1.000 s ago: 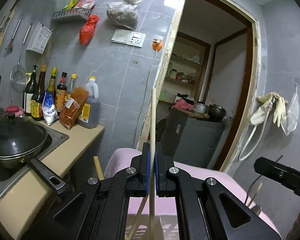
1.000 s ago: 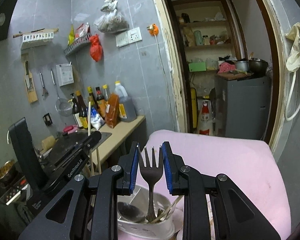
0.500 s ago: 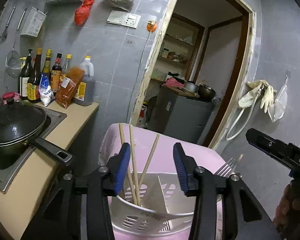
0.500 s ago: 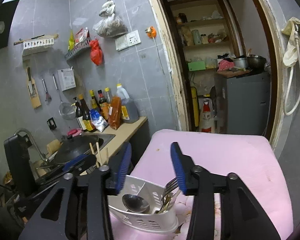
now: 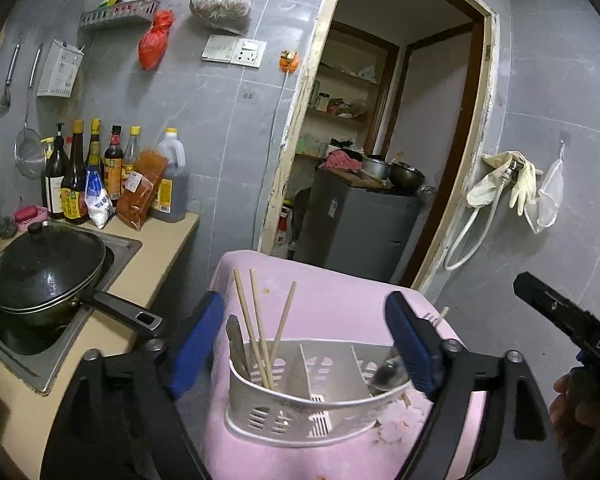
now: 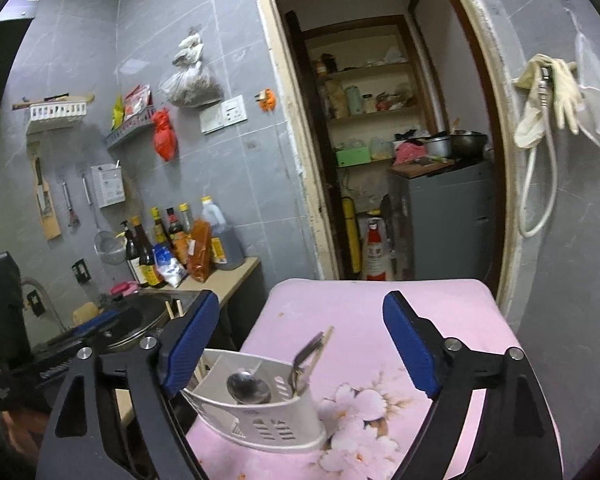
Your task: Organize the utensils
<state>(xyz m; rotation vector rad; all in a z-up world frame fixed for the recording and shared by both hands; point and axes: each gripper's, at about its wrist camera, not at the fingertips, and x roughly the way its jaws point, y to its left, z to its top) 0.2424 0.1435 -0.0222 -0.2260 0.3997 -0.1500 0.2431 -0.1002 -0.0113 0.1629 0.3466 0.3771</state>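
A white three-part utensil caddy (image 5: 312, 396) (image 6: 260, 412) stands on the pink flowered table cover (image 6: 380, 320). Three chopsticks (image 5: 260, 328) and a knife (image 5: 236, 340) lean in its left compartment. A spoon (image 6: 248, 386) and a fork (image 6: 308, 356) sit in its right compartment. My left gripper (image 5: 304, 300) hangs back above the caddy, its jaws opening, with nothing between its blue pads (image 5: 196, 344). My right gripper (image 6: 302, 300) is also opening and empty, to the right of the caddy. Each gripper shows at the edge of the other's view.
A black wok (image 5: 40, 268) sits in the sink on the counter to the left, its handle pointing toward the table. Sauce bottles (image 5: 100, 172) line the wall. Beyond the table is a doorway with a grey cabinet (image 5: 356, 216). Gloves and a hose (image 5: 500, 184) hang on the right wall.
The left gripper let go of a chopstick, which now leans in the left compartment. The right gripper let go of the fork. Both drew back and up with jaws spreading.
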